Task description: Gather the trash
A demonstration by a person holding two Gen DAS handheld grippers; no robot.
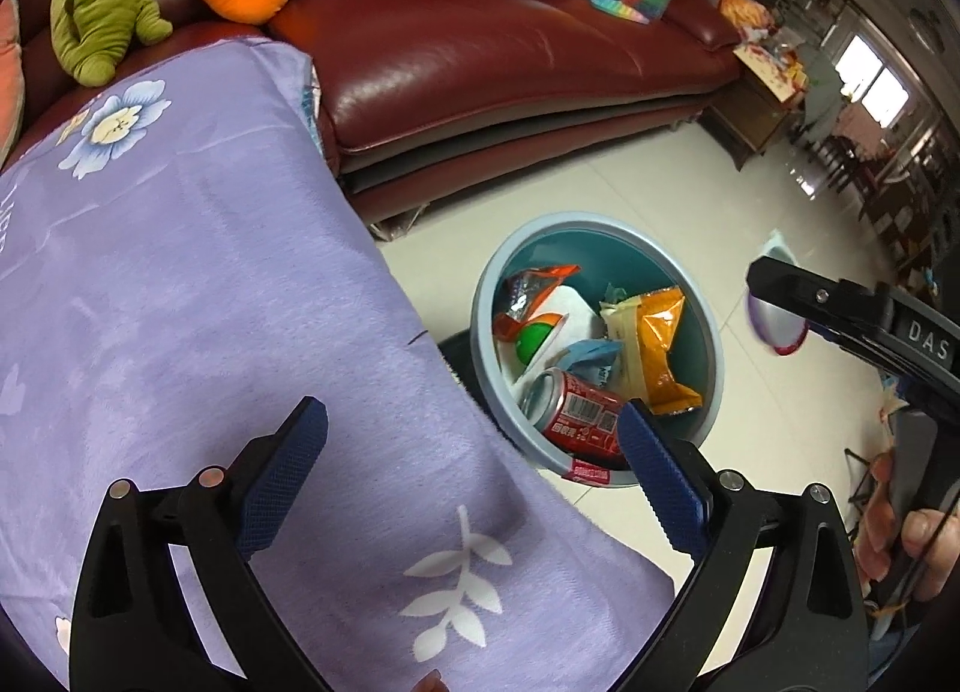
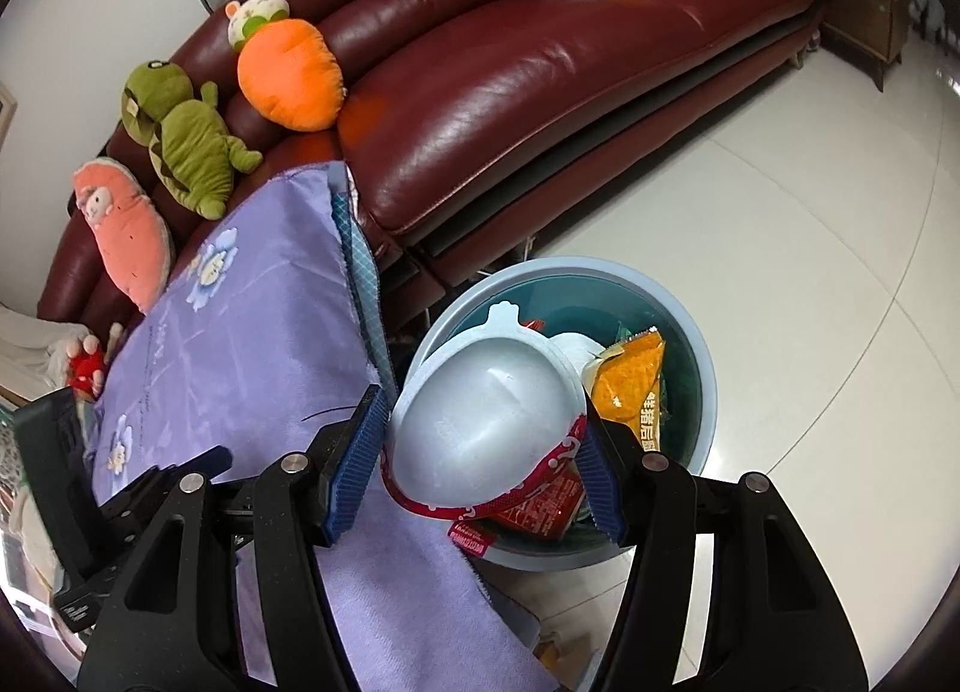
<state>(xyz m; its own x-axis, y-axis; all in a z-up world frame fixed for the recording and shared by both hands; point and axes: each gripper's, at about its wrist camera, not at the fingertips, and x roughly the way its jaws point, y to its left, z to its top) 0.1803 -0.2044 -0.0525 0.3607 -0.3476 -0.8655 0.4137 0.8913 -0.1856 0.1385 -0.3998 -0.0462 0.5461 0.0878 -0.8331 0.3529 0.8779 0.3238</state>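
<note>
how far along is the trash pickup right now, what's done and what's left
Done: the bin already holds a red can, an orange snack bag and other wrappers. In hand: a pale bowl-shaped container sits between the right gripper's fingers above the bin, seemingly being dropped. The left gripper is open and empty. Left: no further trash shows on the purple cloth.

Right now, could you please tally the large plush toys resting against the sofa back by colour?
Green: 1, the green plush
Orange: 1, the orange carrot plush
Pink: 1, the pink plush
Total: 3
</note>
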